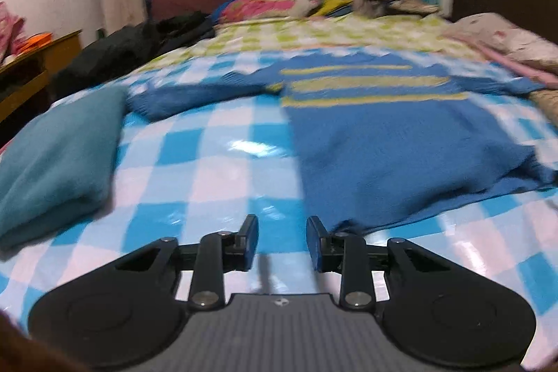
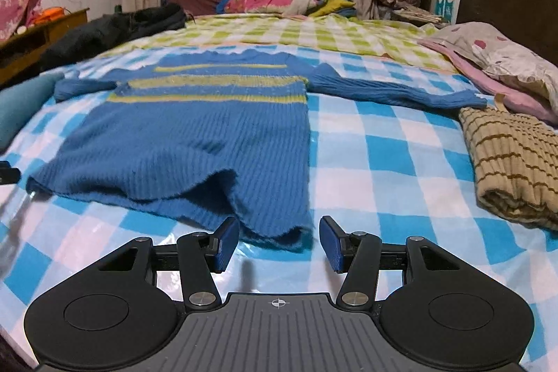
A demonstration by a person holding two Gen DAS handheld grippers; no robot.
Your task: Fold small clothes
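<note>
A blue knitted sweater point(image 2: 195, 135) with yellow-green chest stripes lies flat on the blue-and-white checked sheet point(image 2: 366, 162), sleeves spread to both sides. My right gripper point(image 2: 279, 243) is open just in front of the sweater's near right hem corner; the rumpled hem edge lies between its fingertips, and the pads do not press it. In the blurred left wrist view the same sweater point(image 1: 383, 142) fills the right half. My left gripper point(image 1: 282, 243) stands open over bare sheet point(image 1: 195, 169), beside the near left hem corner, with nothing between its fingers.
A folded teal cloth point(image 1: 59, 159) lies left of the sweater. A folded beige striped garment point(image 2: 512, 159) lies right of it, with a pillow point(image 2: 505, 58) behind. Black clothing point(image 2: 115, 27) and a colourful pile point(image 2: 279, 0) sit at the far end. A wooden desk point(image 1: 38, 58) stands at the left.
</note>
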